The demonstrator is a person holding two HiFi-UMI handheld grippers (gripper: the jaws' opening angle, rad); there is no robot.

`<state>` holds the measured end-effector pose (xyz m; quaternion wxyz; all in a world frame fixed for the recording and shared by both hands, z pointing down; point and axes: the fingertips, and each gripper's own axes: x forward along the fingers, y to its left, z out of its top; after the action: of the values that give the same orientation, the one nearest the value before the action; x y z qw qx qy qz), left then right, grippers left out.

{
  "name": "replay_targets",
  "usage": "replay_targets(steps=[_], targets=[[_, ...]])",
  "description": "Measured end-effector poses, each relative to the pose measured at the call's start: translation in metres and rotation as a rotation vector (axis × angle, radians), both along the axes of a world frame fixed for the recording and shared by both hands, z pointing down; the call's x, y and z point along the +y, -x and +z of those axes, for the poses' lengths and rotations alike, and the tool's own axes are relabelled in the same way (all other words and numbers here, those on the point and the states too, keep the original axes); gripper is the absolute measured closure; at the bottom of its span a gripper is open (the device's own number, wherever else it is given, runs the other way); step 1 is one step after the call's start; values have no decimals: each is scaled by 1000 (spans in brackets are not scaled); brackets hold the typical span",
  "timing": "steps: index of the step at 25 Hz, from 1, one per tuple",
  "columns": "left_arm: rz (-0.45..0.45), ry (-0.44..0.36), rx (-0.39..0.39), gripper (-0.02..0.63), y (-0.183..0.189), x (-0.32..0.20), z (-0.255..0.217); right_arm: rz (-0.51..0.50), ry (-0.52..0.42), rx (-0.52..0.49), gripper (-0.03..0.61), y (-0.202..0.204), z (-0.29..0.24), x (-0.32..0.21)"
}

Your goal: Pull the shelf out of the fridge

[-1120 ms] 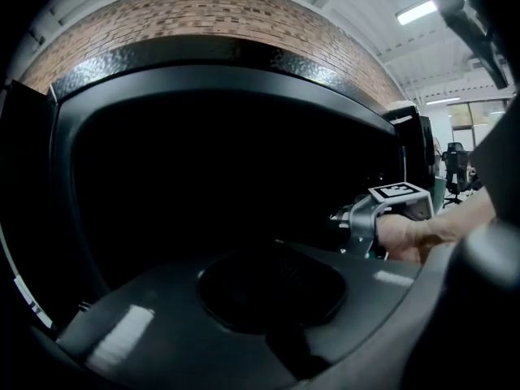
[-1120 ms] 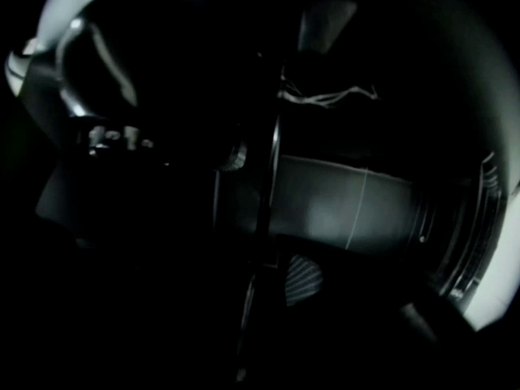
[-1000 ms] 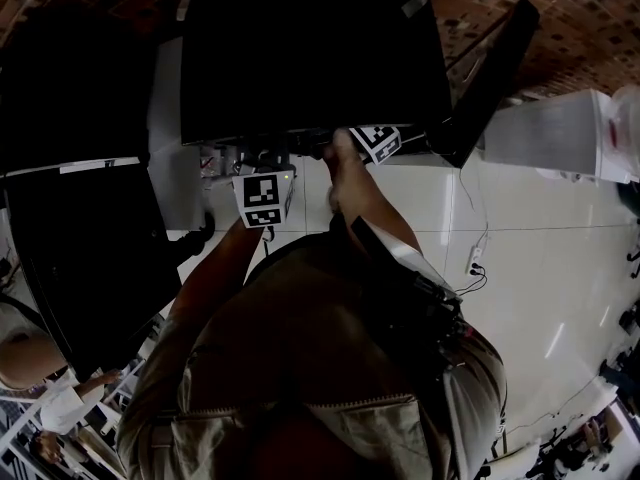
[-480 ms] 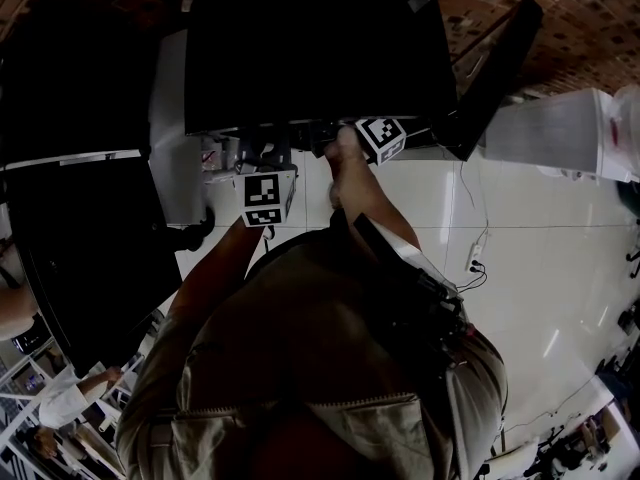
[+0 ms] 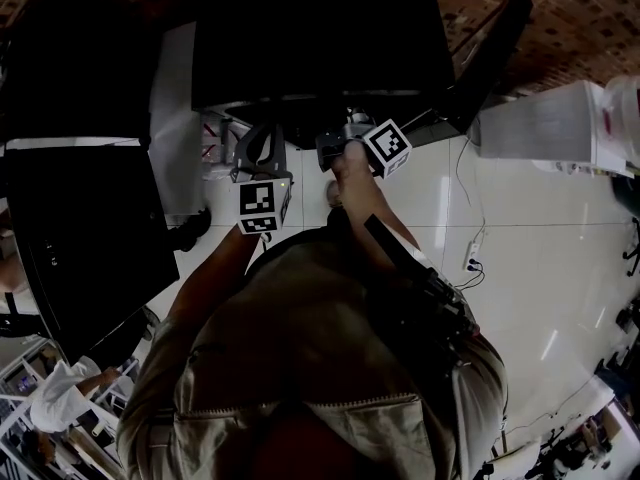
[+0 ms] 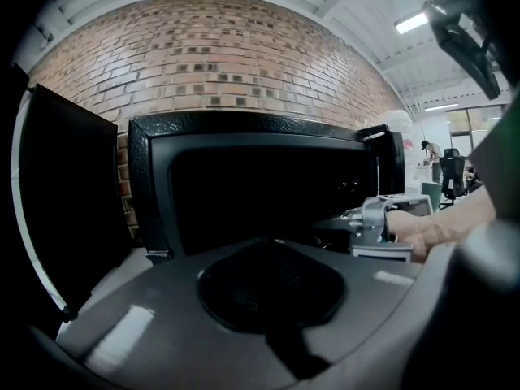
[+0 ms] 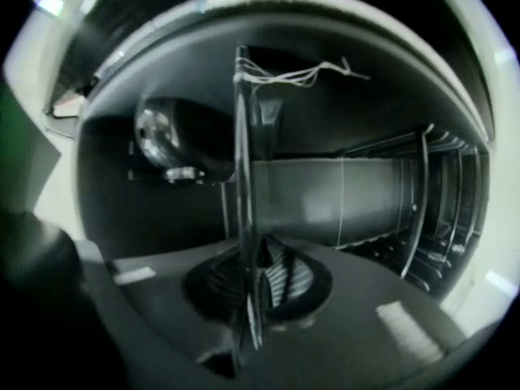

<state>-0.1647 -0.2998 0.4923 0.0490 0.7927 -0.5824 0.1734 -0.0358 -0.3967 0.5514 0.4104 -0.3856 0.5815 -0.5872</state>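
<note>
Shelf (image 7: pixel 241 177): right gripper view shows a thin, clear pane seen edge-on, with white thread (image 7: pixel 301 73) tied at its top. It stands at the front of the dark fridge (image 7: pixel 366 193) cavity. The right gripper (image 7: pixel 256 287) jaws have just been closing and now pinch its edge between ribbed pads. Ribbed side rails are blurred.
Left gripper view: left gripper (image 6: pixel 272 287) jaws pressed together, holding nothing. Black glossy fridge, door swung open, against a brick wall (image 6: pixel 219 47); the interior is too dark to read.
Head view: black-and-white square markers on both cubes; shelf indiscernible.
</note>
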Motion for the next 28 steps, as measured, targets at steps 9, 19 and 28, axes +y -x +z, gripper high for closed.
replay_targets(steps=[9, 19, 28], targets=[[-13, -52, 21, 607, 17, 44, -20, -1, -10, 17, 567, -7, -9, 44], [-44, -117, 28, 607, 49, 98, -39, 11, -33, 11, 566, -10, -33, 112], [-39, -152, 65, 607, 64, 151, -49, 38, -38, 37, 565, -17, -58, 190]])
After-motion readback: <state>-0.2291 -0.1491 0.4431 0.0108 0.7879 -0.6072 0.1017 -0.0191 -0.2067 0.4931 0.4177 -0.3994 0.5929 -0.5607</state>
